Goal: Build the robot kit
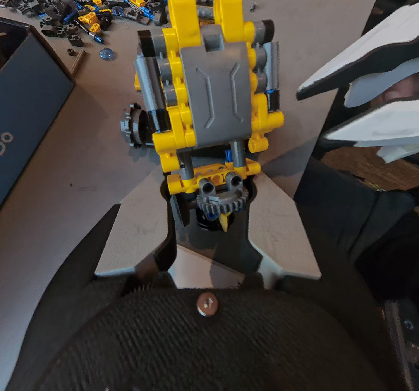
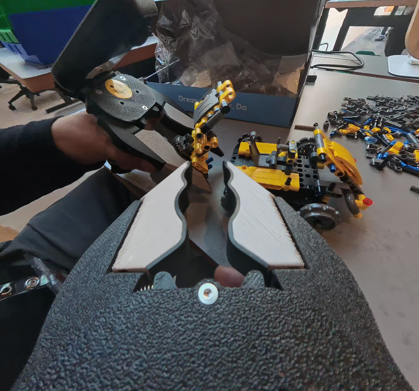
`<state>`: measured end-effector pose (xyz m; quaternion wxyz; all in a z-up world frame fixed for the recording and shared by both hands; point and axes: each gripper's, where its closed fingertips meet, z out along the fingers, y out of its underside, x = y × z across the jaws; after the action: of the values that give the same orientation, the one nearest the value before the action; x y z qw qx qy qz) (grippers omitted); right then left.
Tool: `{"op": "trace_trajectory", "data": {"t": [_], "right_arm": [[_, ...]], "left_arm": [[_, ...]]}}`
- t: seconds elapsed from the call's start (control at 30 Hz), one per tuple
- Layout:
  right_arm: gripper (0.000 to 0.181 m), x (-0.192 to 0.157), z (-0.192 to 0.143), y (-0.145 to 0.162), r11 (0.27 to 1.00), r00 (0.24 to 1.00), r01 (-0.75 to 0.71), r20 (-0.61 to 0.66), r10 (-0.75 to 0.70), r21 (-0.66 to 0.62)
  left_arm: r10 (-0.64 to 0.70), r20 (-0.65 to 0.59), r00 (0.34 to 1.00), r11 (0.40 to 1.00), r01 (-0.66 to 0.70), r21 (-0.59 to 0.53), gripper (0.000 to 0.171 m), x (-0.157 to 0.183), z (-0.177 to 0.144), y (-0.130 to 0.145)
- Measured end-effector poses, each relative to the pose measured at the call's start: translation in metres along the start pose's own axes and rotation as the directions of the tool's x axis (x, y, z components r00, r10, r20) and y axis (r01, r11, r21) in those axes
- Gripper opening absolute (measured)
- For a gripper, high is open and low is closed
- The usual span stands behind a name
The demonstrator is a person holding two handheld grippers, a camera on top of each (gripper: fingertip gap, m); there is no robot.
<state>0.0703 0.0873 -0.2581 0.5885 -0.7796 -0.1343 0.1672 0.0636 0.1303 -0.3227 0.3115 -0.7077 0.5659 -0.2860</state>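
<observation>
Nearest, right gripper [image 2: 206, 166] parted, grasping nothing, fingertips just beside the yellow-and-grey brick assembly [image 1: 210, 89]. Left gripper [image 1: 207, 195] clenched on that assembly's geared lower end, lifted clear of the grey table [image 1: 68, 187]. Behind, part-built yellow vehicle [image 2: 301, 171] resting on the table. Farther, loose brick pieces [image 2: 381, 135] scattered beside an open blue box [image 2: 240, 107]; plastic-wrapped contents hard to make out.
</observation>
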Motion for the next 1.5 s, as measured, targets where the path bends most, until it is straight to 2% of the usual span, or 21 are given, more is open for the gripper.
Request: {"op": "trace_trajectory", "data": {"t": [0.1, 0.17, 0.27, 0.4, 0.5, 0.6, 0.7, 0.77, 0.97, 1.13, 1.23, 1.37, 1.5], "right_arm": [[0.026, 0.004, 0.006, -0.003, 1.000, 1.000, -0.005, -0.001, 0.005, -0.004], [0.025, 0.009, 0.006, -0.006, 1.000, 1.000, 0.009, -0.017, -0.009, 0.003], [0.017, 0.020, 0.003, -0.006, 1.000, 0.999, 0.028, -0.045, -0.028, -0.001], [0.000, 0.018, -0.002, -0.004, 1.000, 1.000, 0.026, -0.012, -0.026, 0.010], [0.002, 0.010, 0.002, 0.002, 0.999, 0.999, 0.039, 0.015, -0.039, -0.019], [0.036, 0.013, 0.013, 0.014, 0.996, 1.000, 0.012, -0.008, -0.013, -0.086], [0.035, 0.013, 0.022, 0.014, 0.995, 1.000, -0.017, -0.001, 0.017, -0.097], [0.022, 0.001, 0.024, 0.010, 0.997, 0.997, -0.025, 0.072, 0.031, -0.078], [0.023, -0.001, 0.027, -0.003, 0.978, 0.962, -0.205, 0.178, 0.208, -0.037], [0.021, 0.010, 0.030, -0.008, 0.938, 0.919, -0.343, 0.186, 0.347, -0.055], [0.017, 0.017, 0.033, -0.005, 0.903, 0.887, -0.422, 0.169, 0.429, -0.076], [0.015, 0.024, 0.032, -0.006, 0.884, 0.872, -0.462, 0.150, 0.467, -0.066], [0.013, 0.027, 0.028, -0.014, 0.843, 0.824, -0.537, 0.190, 0.534, -0.040]], "left_arm": [[-0.021, -0.049, 0.999, 1.000, 0.021, 0.015, 0.065, 0.001, 0.003, -0.005], [0.007, -0.018, 1.000, 1.000, -0.007, 0.019, 0.065, -0.004, 0.003, -0.007], [0.074, 0.042, 0.996, 0.997, -0.074, 0.003, 0.065, -0.010, 0.003, -0.004], [0.176, 0.032, 0.984, 0.984, -0.176, -0.020, 0.065, -0.004, 0.009, 0.003], [0.196, 0.045, 0.980, 0.980, -0.195, -0.027, 0.065, -0.004, 0.011, 0.004], [0.236, 0.056, 0.970, 0.972, -0.235, -0.014, 0.064, -0.002, 0.010, 0.003], [0.288, 0.115, 0.951, 0.957, -0.291, 0.009, 0.065, -0.005, 0.007, -0.001], [0.307, 0.127, 0.943, 0.949, -0.314, 0.035, 0.065, -0.002, 0.005, -0.004], [0.283, 0.161, 0.946, 0.948, -0.301, 0.100, 0.066, -0.005, -0.003, -0.013], [0.248, 0.148, 0.957, 0.957, -0.266, 0.118, 0.069, -0.005, -0.006, -0.013], [0.181, 0.072, 0.981, 0.976, -0.188, 0.112, 0.068, -0.004, -0.005, -0.011], [0.101, 0.003, 0.995, 0.984, -0.100, 0.145, 0.067, -0.001, -0.008, -0.016], [0.190, 0.053, 0.980, 0.970, -0.196, 0.147, 0.072, -0.002, -0.015, -0.017]]}}
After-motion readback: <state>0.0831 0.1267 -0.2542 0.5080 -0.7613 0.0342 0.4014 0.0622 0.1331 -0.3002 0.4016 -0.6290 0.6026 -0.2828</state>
